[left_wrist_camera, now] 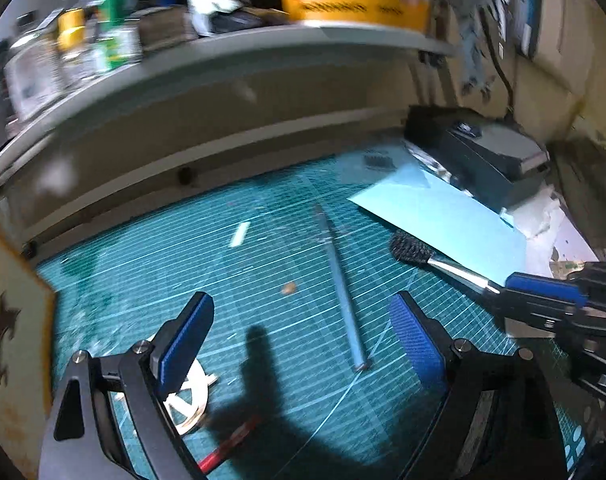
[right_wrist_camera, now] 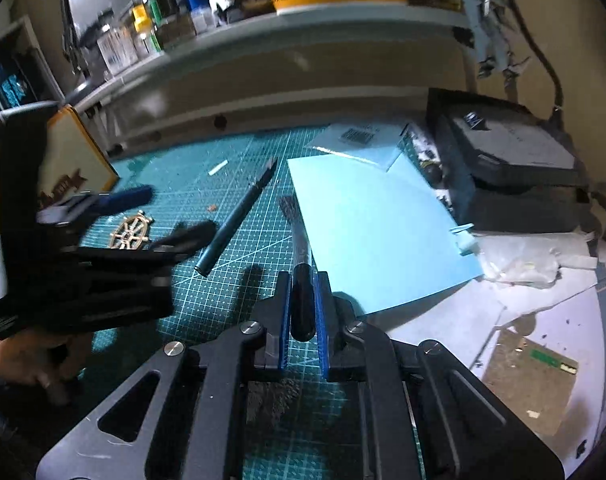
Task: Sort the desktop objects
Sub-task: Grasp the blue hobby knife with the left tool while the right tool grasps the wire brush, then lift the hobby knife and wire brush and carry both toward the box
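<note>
My right gripper (right_wrist_camera: pixel 303 282) is shut on the dark handle of a small brush (right_wrist_camera: pixel 299 240), whose black bristles (left_wrist_camera: pixel 407 246) hang just over the edge of a light blue sheet (right_wrist_camera: pixel 375 232). In the left wrist view the right gripper (left_wrist_camera: pixel 519 296) comes in from the right with the brush. My left gripper (left_wrist_camera: pixel 301 312) stands open above the green cutting mat (left_wrist_camera: pixel 143 264), with nothing between its blue pads. A grey-blue craft knife (left_wrist_camera: pixel 341 280) lies on the mat between and beyond its fingers. A wooden ship's wheel (right_wrist_camera: pixel 131 232) lies under the left gripper (right_wrist_camera: pixel 163 216).
A black box (right_wrist_camera: pixel 503 168) stands at the back right, with crumpled plastic (right_wrist_camera: pixel 535 256) and white paper in front of it. A red pen (left_wrist_camera: pixel 231 444) lies near the front. A shelf (left_wrist_camera: pixel 223 52) with bottles and a tub overhangs the back. A printed board (right_wrist_camera: pixel 75 148) leans at the left.
</note>
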### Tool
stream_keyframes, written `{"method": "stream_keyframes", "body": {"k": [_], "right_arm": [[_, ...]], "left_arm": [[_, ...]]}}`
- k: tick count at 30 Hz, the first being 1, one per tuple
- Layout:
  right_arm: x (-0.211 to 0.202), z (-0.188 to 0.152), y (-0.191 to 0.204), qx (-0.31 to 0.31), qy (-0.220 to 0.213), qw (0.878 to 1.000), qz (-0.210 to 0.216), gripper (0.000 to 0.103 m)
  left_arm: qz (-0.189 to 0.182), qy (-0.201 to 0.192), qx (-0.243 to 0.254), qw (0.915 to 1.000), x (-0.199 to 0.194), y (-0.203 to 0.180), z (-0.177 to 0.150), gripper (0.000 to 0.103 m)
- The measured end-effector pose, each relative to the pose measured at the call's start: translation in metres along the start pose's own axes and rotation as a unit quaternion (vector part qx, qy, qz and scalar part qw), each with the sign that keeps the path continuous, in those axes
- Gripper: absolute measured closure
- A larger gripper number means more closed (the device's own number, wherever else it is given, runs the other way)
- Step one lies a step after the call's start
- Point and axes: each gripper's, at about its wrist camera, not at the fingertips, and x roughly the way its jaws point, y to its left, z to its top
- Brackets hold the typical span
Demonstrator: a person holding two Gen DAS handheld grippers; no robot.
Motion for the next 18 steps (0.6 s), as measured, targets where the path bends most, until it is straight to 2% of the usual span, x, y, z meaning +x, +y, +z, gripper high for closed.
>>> {"method": "stream_keyframes", "body": {"k": [2, 3, 5, 8, 10, 11, 12, 18], "right_arm": [[-0.004, 0.002, -0.005, 0.003, -0.005, 1.000, 0.006, 0.092], [-0.007, 0.002, -0.009, 0.008, -0.007, 1.000, 0.016, 0.092], [-0.010, 0.002, -0.014, 0.013, -0.011, 1.000, 0.025, 0.092], [-0.010, 0.002, -0.015, 0.007, -0.011, 0.999, 0.029, 0.092], [-0.008, 0.001, -0.015, 0.005, -0.009, 0.999, 0.034, 0.092], [-0.008, 0.000, -0.016, 0.006, -0.009, 0.999, 0.037, 0.092], [-0.008, 0.000, -0.016, 0.006, -0.008, 0.999, 0.039, 0.092], [-0.012, -0.002, -0.011, 0.001, -0.009, 0.998, 0.067, 0.092]], "left_arm": [[-0.012, 0.013, 0.010, 0.9998, 0.010, -0.009, 0.004, 0.028], [-0.018, 0.021, 0.012, 0.9995, 0.015, -0.012, 0.005, 0.040], [-0.021, 0.038, 0.017, 0.9989, 0.024, -0.017, 0.005, 0.053], [-0.021, 0.041, 0.008, 0.9989, 0.029, -0.018, 0.005, 0.056], [-0.022, 0.042, 0.003, 0.9989, 0.029, -0.019, 0.003, 0.067], [-0.021, 0.041, 0.003, 0.9989, 0.028, -0.020, 0.002, 0.086], [-0.020, 0.041, 0.002, 0.9989, 0.028, -0.021, 0.001, 0.092], [-0.025, 0.039, -0.011, 0.9989, 0.014, -0.022, -0.007, 0.095]]}}
